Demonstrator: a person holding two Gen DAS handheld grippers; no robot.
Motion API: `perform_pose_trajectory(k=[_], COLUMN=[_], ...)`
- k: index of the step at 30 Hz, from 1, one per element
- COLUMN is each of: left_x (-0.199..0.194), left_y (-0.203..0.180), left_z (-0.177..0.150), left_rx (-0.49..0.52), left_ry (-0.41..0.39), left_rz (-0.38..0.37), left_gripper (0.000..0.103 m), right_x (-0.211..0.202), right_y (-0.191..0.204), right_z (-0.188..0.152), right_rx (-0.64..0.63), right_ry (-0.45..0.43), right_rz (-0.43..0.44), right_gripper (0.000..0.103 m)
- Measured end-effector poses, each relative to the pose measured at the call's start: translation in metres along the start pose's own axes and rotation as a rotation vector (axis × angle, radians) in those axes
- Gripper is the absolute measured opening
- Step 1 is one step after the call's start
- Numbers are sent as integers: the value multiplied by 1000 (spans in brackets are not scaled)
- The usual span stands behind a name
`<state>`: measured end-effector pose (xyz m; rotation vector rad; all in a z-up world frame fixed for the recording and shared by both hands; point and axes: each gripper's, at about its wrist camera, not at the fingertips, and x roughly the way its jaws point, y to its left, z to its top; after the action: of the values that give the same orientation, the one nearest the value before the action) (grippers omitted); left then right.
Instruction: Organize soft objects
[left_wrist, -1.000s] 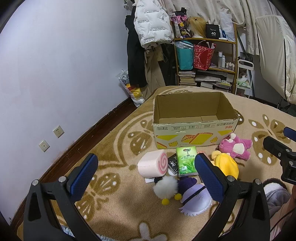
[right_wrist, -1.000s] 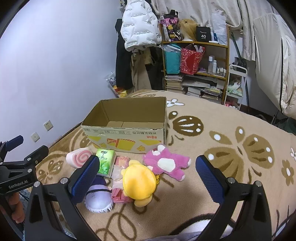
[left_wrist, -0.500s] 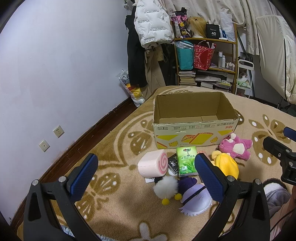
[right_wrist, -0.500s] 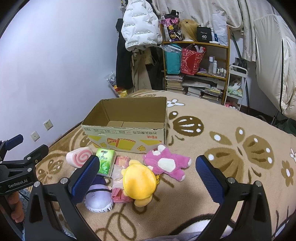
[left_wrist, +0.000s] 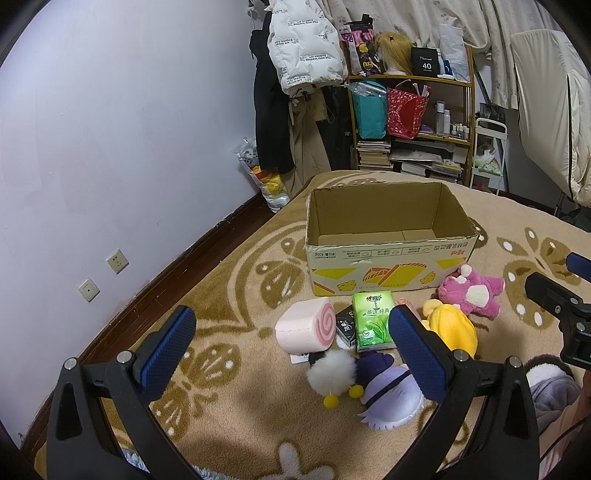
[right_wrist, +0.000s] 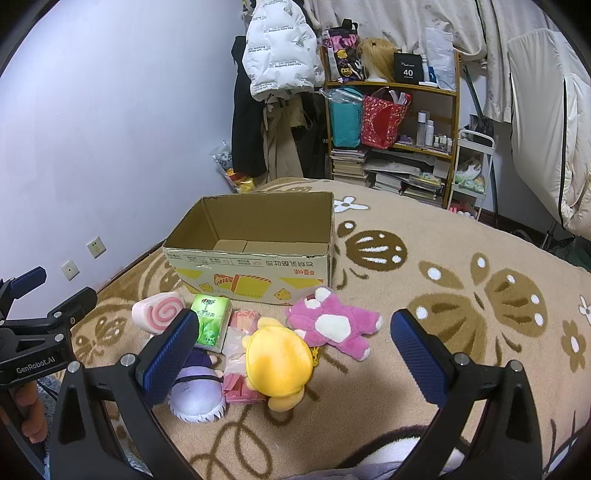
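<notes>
An open, empty cardboard box (left_wrist: 388, 254) (right_wrist: 258, 266) stands on the patterned rug. In front of it lie a pink swirl roll cushion (left_wrist: 306, 330) (right_wrist: 159, 312), a green tissue pack (left_wrist: 371, 319) (right_wrist: 210, 319), a yellow plush (left_wrist: 452, 328) (right_wrist: 277, 360), a pink plush (left_wrist: 471, 295) (right_wrist: 332, 326), a purple plush (left_wrist: 388, 391) (right_wrist: 197, 395) and a white pompom (left_wrist: 330, 371). My left gripper (left_wrist: 291, 350) is open and empty, held above the toys. My right gripper (right_wrist: 295, 354) is open and empty, above the yellow plush.
A pink packet (right_wrist: 240, 350) and a dark small pack (left_wrist: 345, 326) lie among the toys. A shelf with books and bags (left_wrist: 410, 122) and hanging coats (left_wrist: 295, 74) stand behind the box. The wall (left_wrist: 110, 147) with sockets runs along the left.
</notes>
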<state>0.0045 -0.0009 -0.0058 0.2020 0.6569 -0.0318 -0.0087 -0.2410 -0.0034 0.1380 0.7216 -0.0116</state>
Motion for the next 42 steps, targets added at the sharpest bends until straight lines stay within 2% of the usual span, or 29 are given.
perform_pose_trajectory(k=[14, 17, 24, 36, 42], left_x=[0, 6, 37, 109, 141], left_y=[0, 2, 1, 1, -2], left_z=[0, -1, 2, 14, 14], left_rx=[-1, -4, -1, -8, 6], left_ry=[2, 22, 106, 235, 294], left_rz=[1, -11, -23, -13, -19], left_gripper=[103, 103, 103, 103, 103], right_x=[0, 2, 23, 77, 107], right_y=[0, 1, -4, -3, -13], right_z=[0, 0, 6, 16, 19], right_rx=[-1, 0, 26, 0, 51], right_ry=[2, 10, 63, 153, 197], right_rz=[-2, 0, 1, -12, -9], right_gripper=[103, 103, 103, 103, 103])
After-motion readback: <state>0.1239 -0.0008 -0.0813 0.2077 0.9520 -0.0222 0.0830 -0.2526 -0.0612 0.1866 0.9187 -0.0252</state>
